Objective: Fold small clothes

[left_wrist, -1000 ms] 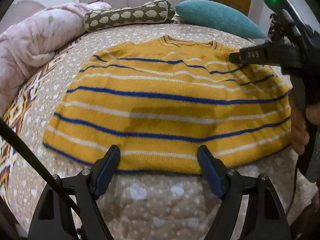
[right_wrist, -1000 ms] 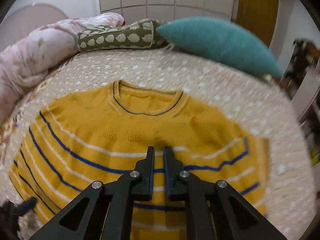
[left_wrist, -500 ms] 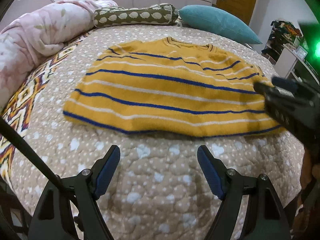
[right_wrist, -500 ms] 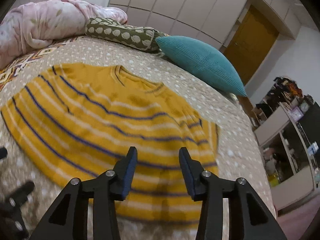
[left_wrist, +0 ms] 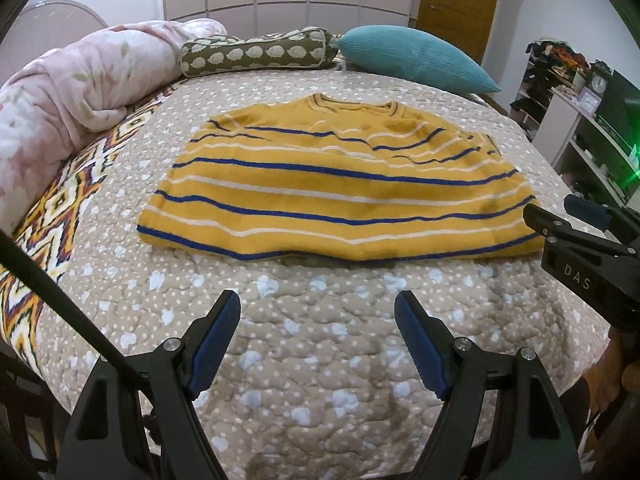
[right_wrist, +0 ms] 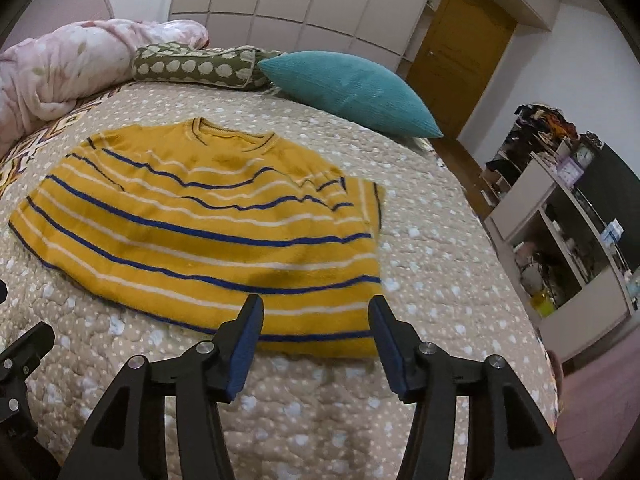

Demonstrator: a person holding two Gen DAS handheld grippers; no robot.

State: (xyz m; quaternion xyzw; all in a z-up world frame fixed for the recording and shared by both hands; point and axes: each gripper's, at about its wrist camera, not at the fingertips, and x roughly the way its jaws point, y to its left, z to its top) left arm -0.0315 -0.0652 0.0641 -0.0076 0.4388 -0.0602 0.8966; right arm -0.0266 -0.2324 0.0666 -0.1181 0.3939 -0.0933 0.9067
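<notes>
Nearest in the left wrist view, the left gripper (left_wrist: 318, 332) hangs over bare quilt (left_wrist: 320, 380) with its fingers (left_wrist: 216, 336) wide apart and nothing between them. The right gripper (right_wrist: 314, 330) sits at the near right corner of the sweater (right_wrist: 200, 240); its jaws are opening, with only the hem showing in the gap and no cloth pinched.

The sweater lies flat in the middle of the bed, hem toward the near edge and collar at the far side, both sleeves apparently already turned in, since its outline is a plain block.

The step in hand looks like the next fold: bringing the hem up to the collar. To do it well, each gripper should come down on one near corner, left on the left and right on the right, and bite through all layers, including the tucked sleeve beneath. Lift both corners together, level, and carry them straight toward the far side so the stripes stay parallel. The knit is thick and soft, so a shallow pinch may slip.

Beyond the collar lie a bolster (left_wrist: 256, 54), a teal pillow (left_wrist: 412, 62) and, far left, a pink duvet (left_wrist: 80, 80).
</notes>
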